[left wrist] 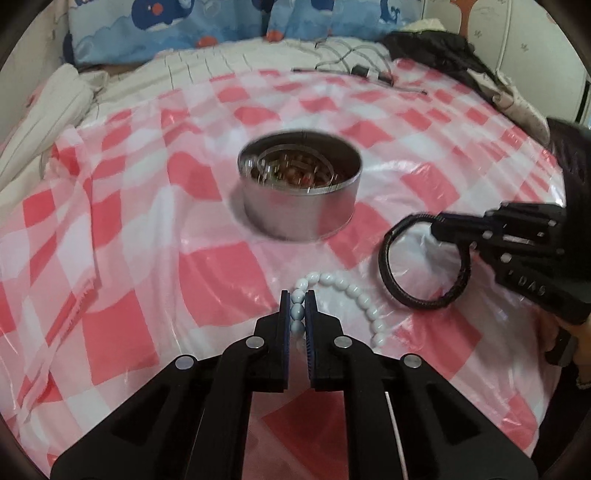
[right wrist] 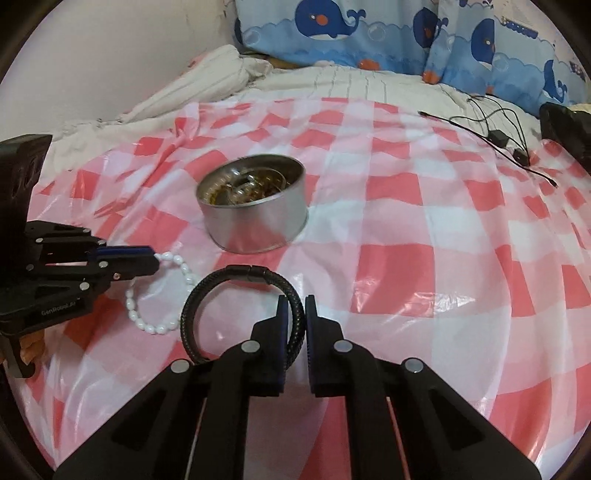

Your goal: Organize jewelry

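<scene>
Currently your left gripper (left wrist: 297,308) is clamped on the near end of the white bead bracelet (left wrist: 352,291), whose remaining beads trail rightward on the pink-and-white checked plastic sheet (left wrist: 147,258). Your right gripper (right wrist: 294,314) pinches the black braided leather bracelet (right wrist: 207,295), its loop tilted up off the sheet, just beside the beads. Beyond both: a round metal tin (right wrist: 255,218) already holding jewelry. Farther back: whale-print pillows (right wrist: 369,33), black cables (right wrist: 495,136).
</scene>
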`<state>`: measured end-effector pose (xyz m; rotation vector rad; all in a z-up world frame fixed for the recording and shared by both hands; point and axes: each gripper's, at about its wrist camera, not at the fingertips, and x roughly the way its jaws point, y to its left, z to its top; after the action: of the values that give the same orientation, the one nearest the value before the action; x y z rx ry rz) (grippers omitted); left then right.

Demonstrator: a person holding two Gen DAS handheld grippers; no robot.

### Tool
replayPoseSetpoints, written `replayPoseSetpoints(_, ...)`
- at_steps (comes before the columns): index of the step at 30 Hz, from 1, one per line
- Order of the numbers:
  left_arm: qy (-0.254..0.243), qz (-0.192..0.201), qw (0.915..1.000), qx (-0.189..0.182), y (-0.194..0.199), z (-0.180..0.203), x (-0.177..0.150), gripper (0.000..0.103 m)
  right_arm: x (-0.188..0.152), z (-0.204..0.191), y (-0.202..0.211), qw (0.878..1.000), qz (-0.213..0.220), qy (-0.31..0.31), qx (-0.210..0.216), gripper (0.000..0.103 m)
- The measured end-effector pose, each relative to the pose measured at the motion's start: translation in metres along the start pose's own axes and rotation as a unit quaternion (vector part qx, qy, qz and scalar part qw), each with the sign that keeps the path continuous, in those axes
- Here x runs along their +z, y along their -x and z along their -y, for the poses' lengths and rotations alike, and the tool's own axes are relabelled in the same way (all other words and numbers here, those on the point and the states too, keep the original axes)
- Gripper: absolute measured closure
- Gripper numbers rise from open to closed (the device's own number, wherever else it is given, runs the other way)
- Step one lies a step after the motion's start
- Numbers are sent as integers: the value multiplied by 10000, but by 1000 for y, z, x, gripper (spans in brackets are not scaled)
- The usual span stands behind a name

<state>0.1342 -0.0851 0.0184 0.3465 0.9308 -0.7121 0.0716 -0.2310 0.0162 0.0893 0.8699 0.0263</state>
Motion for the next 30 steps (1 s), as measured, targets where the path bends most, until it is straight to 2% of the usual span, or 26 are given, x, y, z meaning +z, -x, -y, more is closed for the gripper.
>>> replayPoseSetpoints(3, -18, -98, 9999, 27, -5, 0, -3, 93, 0, 3, -2, 10000, -48, -55, -59, 91)
replayPoseSetpoints(4, -19, -92, 10000, 29, -5, -1, -3, 92, 0, 4, -3, 9999, -55, -66, -63, 85)
replayPoseSetpoints(6, -16, -82, 10000, 35, -5, -1, -4, 78, -1, 3, -4, 9999, -70, -55, -83, 72)
replayPoseSetpoints(12, -168, -88, 9998, 63, -7, 4, -6, 69, -3, 0, -8, 9998, -153, 3, -108, 71)
replayPoseSetpoints(30, -347, -68, 9992, 159, -9, 11, -7, 59, -4, -4, -15, 9994, -268, 83, -193, 58)
